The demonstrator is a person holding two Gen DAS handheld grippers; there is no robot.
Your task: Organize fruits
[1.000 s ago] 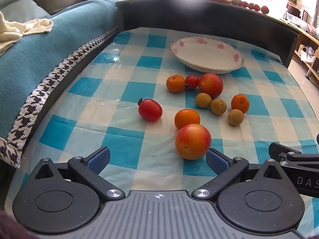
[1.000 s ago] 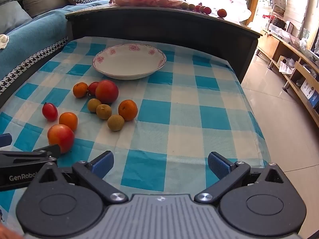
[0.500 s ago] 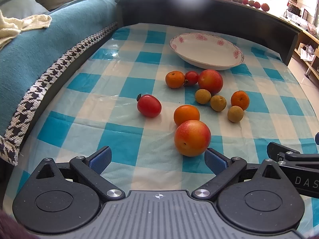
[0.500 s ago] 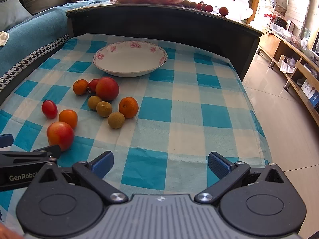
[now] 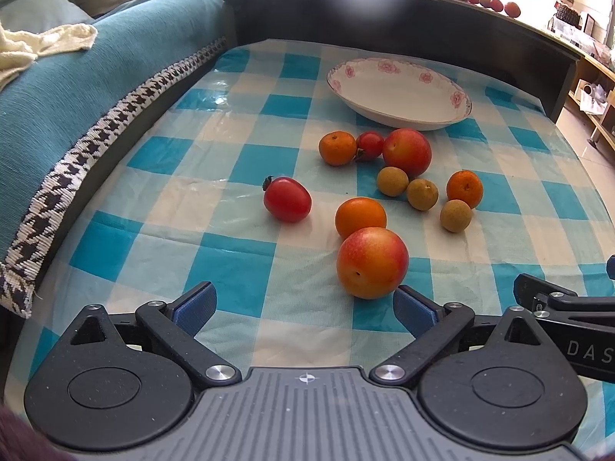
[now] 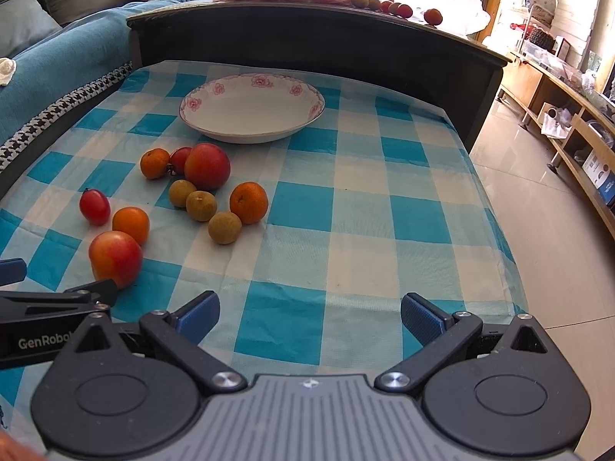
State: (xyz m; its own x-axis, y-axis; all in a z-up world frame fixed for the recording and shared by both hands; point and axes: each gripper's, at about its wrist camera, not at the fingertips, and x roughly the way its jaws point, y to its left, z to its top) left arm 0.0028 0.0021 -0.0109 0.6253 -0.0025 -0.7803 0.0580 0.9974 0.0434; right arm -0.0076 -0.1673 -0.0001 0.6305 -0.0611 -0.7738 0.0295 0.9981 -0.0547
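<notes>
Several fruits lie loose on a blue-checked tablecloth (image 5: 246, 292). Nearest my left gripper (image 5: 303, 307) is a red-orange apple (image 5: 372, 262), just ahead of its right finger; the jaws stand open and empty. Behind the apple sit an orange (image 5: 360, 216), a red tomato (image 5: 287, 199), a second apple (image 5: 406, 151), small mandarins and brownish longans (image 5: 423, 194). A white floral bowl (image 5: 399, 92) stands empty at the back. My right gripper (image 6: 310, 317) hovers open over bare cloth, right of the fruit cluster (image 6: 203, 203) and the bowl (image 6: 251, 107).
A teal sofa cover (image 5: 77, 88) with a houndstooth border runs along the left edge. A dark wooden ledge (image 6: 307, 34) holding more fruit rises behind the table. Floor and low shelves (image 6: 569, 138) lie to the right, past the table's edge.
Both views have shifted slightly: the fruits and bowl sit a little higher and nearer in frame. Both grippers stay open and nothing on the table has moved.
</notes>
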